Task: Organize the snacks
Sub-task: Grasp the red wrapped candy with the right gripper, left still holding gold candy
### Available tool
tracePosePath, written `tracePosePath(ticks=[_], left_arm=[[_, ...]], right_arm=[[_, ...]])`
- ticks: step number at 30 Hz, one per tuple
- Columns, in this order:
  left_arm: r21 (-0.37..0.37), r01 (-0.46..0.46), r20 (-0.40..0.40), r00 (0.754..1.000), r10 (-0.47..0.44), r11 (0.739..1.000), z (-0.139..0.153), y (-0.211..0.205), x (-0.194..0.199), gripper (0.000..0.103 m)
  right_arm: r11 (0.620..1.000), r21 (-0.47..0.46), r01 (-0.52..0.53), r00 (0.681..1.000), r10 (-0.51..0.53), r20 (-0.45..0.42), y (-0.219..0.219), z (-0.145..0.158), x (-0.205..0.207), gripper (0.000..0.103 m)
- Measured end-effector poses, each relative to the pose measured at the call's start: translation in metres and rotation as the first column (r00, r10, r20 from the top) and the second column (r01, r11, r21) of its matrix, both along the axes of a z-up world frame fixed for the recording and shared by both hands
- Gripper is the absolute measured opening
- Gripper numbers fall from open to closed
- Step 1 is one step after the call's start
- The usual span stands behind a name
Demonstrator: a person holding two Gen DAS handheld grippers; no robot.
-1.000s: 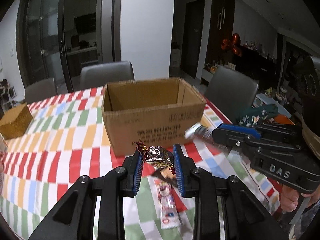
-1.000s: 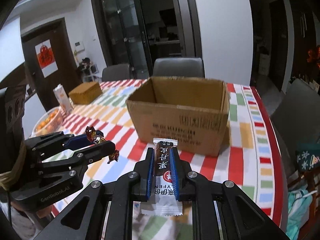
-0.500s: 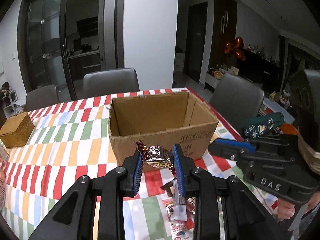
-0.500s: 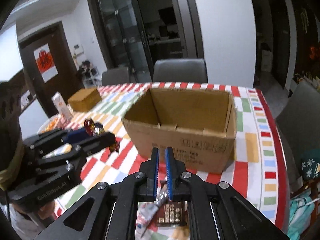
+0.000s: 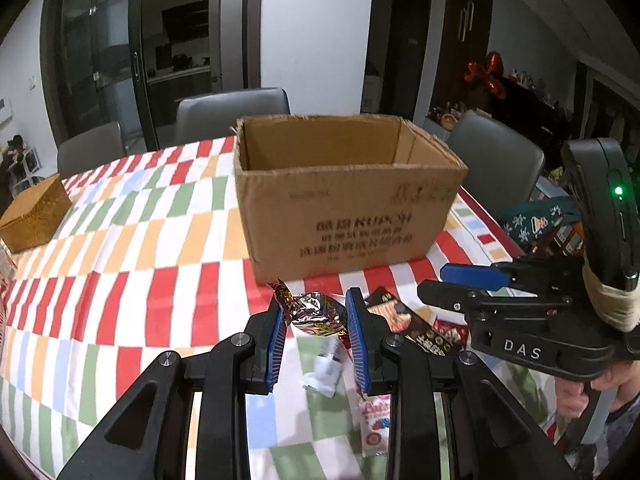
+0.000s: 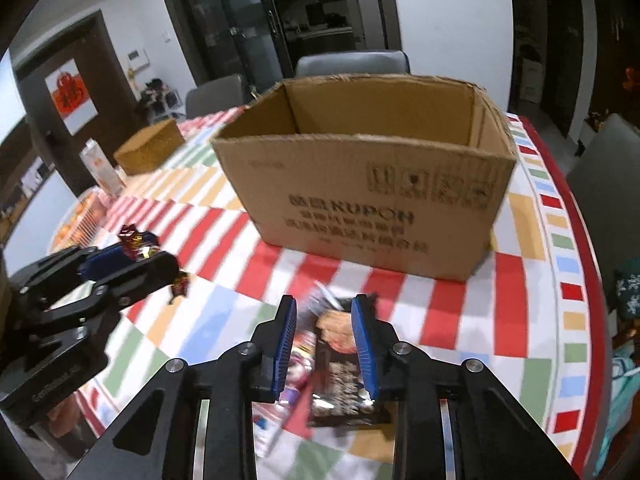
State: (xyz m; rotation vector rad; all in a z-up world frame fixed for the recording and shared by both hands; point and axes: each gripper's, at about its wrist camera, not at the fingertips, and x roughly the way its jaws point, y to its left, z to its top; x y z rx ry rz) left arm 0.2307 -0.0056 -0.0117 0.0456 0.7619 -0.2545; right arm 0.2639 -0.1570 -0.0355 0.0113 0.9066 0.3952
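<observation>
The left gripper [image 5: 314,318] is clamped on a crinkled silver-and-red foil candy [image 5: 316,314], at six o'clock from the open brown cardboard box [image 5: 344,208]. The right gripper [image 6: 325,336], jaws just opening, hangs parted over a dark brown snack packet [image 6: 340,376] lying on the checked tablecloth [image 6: 520,280].

My left hand-held gripper [image 5: 316,334] is matt black plastic with ribbed blue pads and bright metal screws; it clamps a crinkled, glossy foil candy [image 5: 316,314]. The cardboard box [image 5: 352,216] is matt brown corrugated paper with rough-torn rims. A smooth checked tablecloth [image 5: 120,240] covers the bench. The dark snack packet [image 6: 340,376] looks like shiny plastic film.
</observation>
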Motion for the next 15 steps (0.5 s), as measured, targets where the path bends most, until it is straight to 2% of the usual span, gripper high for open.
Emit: tracePosePath(ticks=[8, 11, 15], left_arm=[[-0.034, 0.049, -0.072, 0.996, -0.051, 0.998, -0.023, -0.034, -0.009, 0.029], [-0.018, 0.066, -0.084, 0.994, -0.067, 0.998, -0.03, -0.045, -0.012, 0.029], [-0.008, 0.08, -0.102, 0.992, -0.08, 0.997, -0.036, -0.055, -0.013, 0.029]], right_arm=[[0.996, -0.091, 0.001, 0.999, -0.006, -0.053, -0.028, -0.02, -0.009, 0.03], [0.992, -0.13, 0.0, 0.997, -0.01, -0.077, -0.039, -0.029, -0.012, 0.036], [0.982, -0.183, -0.042, 0.993, 0.02, -0.12, -0.046, -0.044, -0.016, 0.036]])
